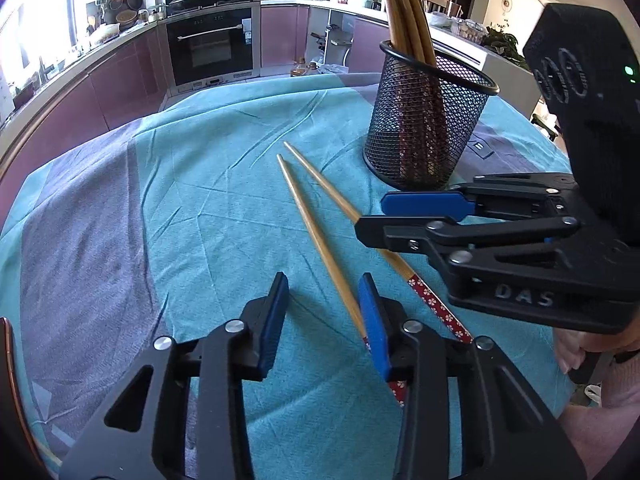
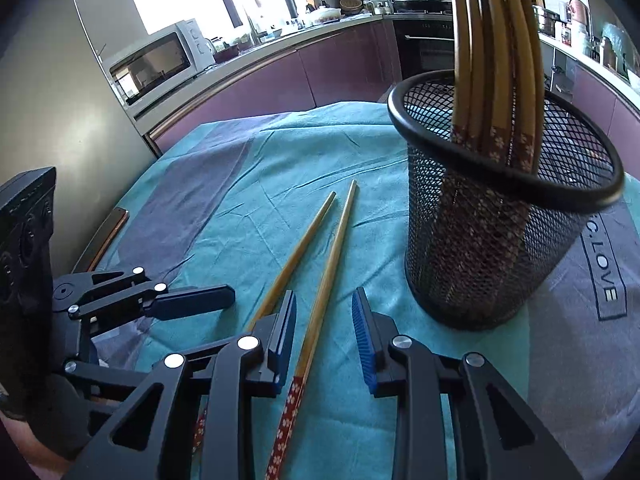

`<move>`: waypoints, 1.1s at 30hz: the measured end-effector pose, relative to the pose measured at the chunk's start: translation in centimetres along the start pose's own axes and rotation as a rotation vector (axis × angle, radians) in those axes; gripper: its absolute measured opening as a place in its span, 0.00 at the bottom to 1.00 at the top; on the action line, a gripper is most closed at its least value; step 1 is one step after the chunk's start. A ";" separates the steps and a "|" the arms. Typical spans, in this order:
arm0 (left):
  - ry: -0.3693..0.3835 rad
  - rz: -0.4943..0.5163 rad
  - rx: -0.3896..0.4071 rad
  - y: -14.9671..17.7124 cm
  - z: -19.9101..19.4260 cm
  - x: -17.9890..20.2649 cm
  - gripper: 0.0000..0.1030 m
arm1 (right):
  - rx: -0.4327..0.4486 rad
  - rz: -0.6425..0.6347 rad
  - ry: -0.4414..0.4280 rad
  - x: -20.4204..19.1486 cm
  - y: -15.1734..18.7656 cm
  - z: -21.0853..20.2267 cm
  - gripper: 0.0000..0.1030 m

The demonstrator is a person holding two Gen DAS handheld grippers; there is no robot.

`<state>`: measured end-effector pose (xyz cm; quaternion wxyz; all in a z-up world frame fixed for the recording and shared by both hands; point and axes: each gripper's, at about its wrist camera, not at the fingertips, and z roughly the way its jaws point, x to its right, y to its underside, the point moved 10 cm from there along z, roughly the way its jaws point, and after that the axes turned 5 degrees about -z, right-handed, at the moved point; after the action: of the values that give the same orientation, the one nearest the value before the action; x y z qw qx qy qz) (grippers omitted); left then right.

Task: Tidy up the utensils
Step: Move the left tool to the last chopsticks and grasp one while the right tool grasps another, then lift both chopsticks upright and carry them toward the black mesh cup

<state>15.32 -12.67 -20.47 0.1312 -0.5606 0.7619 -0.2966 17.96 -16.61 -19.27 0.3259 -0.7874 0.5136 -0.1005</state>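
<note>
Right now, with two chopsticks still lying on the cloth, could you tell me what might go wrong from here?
1. The right gripper straddles one chopstick; the other chopstick lies close beside it and may get nudged.
2. The mesh holder looks light and is already crowded with chopsticks, so pushing another in could tip it.
3. The left gripper sits near the right one; they could collide.

A home kitchen: built-in oven, microwave, purple cabinets under cluttered counters
</note>
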 end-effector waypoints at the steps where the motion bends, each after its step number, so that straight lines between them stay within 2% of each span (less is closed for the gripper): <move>1: 0.000 -0.001 0.000 -0.1 0.0 0.0 0.34 | -0.003 -0.002 0.009 0.0 0.0 0.2 0.22; 9: 0.007 -0.007 -0.008 -0.7 0.7 -0.4 0.34 | -0.003 -0.020 0.057 0.3 -0.2 0.6 0.16; 14: 0.004 -0.013 -0.018 -1.5 1.5 -0.7 0.26 | -0.004 -0.028 0.074 0.0 -0.1 0.8 0.16; 18: 0.007 -0.027 -0.025 -1.9 1.8 -1.0 0.18 | 0.000 -0.008 0.074 0.3 -0.1 0.8 0.12; 26: 0.015 -0.064 -0.030 -1.9 2.0 -1.2 0.10 | 0.015 0.036 0.048 0.7 0.2 0.5 0.05; 33: 0.023 -0.094 -0.029 -1.5 1.7 -1.4 0.07 | 0.047 0.053 0.023 1.0 0.3 -0.8 0.05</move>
<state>17.82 -12.19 -21.10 0.1002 -0.5943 0.7402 -0.2981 17.82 -17.93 -18.98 0.3407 -0.7643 0.5357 -0.1129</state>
